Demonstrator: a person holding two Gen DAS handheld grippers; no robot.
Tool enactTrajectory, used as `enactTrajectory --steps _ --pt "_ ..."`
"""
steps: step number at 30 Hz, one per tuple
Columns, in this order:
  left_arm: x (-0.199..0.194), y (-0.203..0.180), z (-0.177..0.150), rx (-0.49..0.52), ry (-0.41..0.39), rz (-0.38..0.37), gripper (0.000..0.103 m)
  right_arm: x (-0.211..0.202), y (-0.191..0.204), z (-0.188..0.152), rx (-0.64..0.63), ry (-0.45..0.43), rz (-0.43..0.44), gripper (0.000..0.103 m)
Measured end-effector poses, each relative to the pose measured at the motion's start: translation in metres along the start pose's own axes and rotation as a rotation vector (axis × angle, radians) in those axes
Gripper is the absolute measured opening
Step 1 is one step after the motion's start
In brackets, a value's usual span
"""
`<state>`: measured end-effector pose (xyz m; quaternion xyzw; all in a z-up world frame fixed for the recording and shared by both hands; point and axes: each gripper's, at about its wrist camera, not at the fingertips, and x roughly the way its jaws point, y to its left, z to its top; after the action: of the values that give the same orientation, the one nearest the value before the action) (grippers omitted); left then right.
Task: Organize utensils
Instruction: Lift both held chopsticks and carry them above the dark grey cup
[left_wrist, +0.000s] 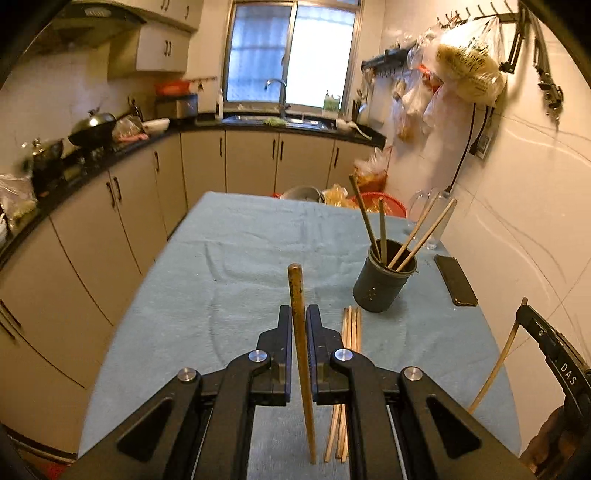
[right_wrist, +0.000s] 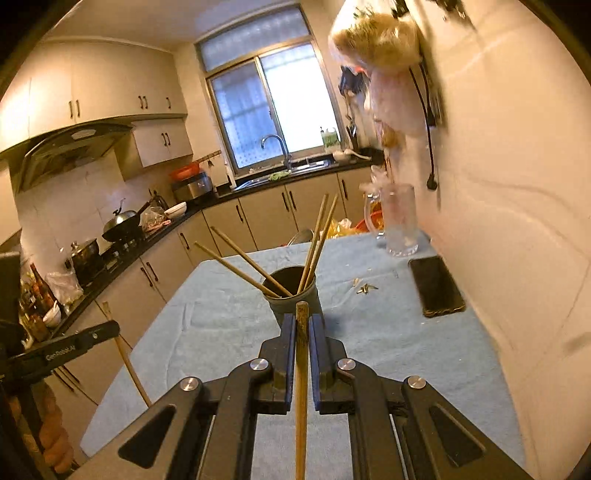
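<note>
Each gripper clamps one chopstick: left gripper (left_wrist: 298, 314) its chopstick (left_wrist: 301, 354), right gripper (right_wrist: 302, 321) another chopstick (right_wrist: 301, 387). Only the left view shows loose chopsticks (left_wrist: 351, 328) beside the dark cup (left_wrist: 384, 284) (four inside); the tablecloth (left_wrist: 229, 266) lies open leftward.

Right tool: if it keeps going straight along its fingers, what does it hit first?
Probably the dark cup holding chopsticks, directly ahead of the right tool and its held chopstick. Depth is unclear; it might pass over the rim.
</note>
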<state>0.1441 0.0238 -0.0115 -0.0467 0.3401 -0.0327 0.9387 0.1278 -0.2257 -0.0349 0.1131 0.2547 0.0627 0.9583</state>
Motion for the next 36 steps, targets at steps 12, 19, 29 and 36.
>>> enactTrajectory --steps 12,19,29,36 --pt "-0.036 -0.004 0.000 -0.008 -0.061 -0.011 0.007 -0.056 0.009 0.001 -0.003 -0.079 0.026 0.008" --pt "-0.052 -0.005 0.012 -0.021 -0.091 -0.051 0.007 -0.069 0.012 0.007 -0.003 -0.111 0.037 0.008" --pt "-0.057 -0.028 0.059 -0.012 -0.143 -0.139 0.007 -0.070 0.004 0.036 0.042 -0.165 0.058 0.008" --pt "-0.045 -0.048 0.096 -0.029 -0.184 -0.186 0.007 -0.053 0.001 0.063 0.052 -0.192 0.060 0.008"
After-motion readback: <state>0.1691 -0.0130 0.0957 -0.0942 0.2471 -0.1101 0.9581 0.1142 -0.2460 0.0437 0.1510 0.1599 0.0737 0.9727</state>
